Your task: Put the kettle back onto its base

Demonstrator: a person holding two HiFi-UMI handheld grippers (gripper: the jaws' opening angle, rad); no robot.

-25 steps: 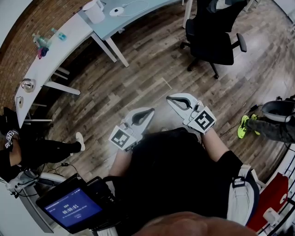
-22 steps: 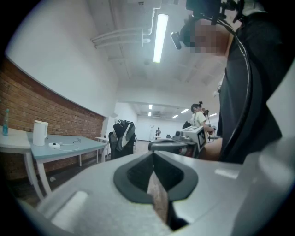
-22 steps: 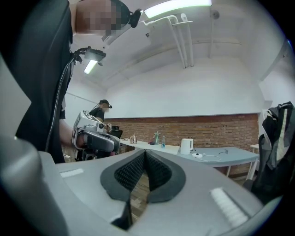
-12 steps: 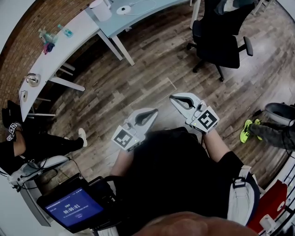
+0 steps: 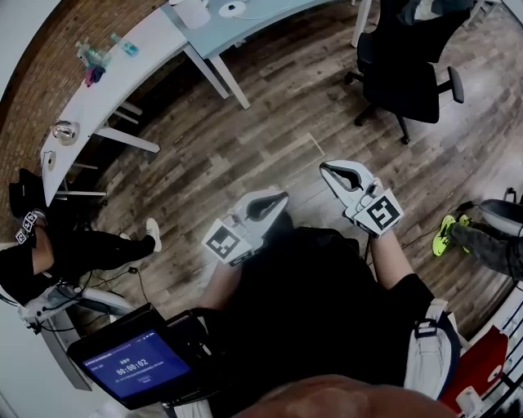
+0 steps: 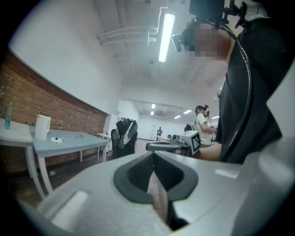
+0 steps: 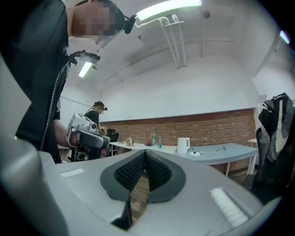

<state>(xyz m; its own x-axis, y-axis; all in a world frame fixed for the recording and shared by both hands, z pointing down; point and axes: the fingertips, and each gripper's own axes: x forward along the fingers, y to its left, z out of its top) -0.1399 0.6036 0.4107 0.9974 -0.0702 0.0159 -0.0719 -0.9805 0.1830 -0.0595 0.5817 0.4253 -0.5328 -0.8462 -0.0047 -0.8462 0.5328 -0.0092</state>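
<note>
Head view shows the left gripper (image 5: pixel 280 197) and the right gripper (image 5: pixel 325 166) held level in front of the person, well away from the desk (image 5: pixel 270 10). Each gripper view shows its jaws pressed together with nothing between them, so both tools are clenched and empty.

The white kettle (image 5: pixel 194 11) stands upright on the far desk, just beside its round base (image 5: pixel 231 8) and not on it; a thin cable (image 7: pixel 216 150) runs off the base.

The kettle looks like smooth, stiff plastic, probably slippery on its rounded body. It may hold water, so its weight is uncertain and it should stay upright. The handle is likely the best place to grip, though it is too small to make out. The base looks light and could slide when the kettle meets it.
</note>
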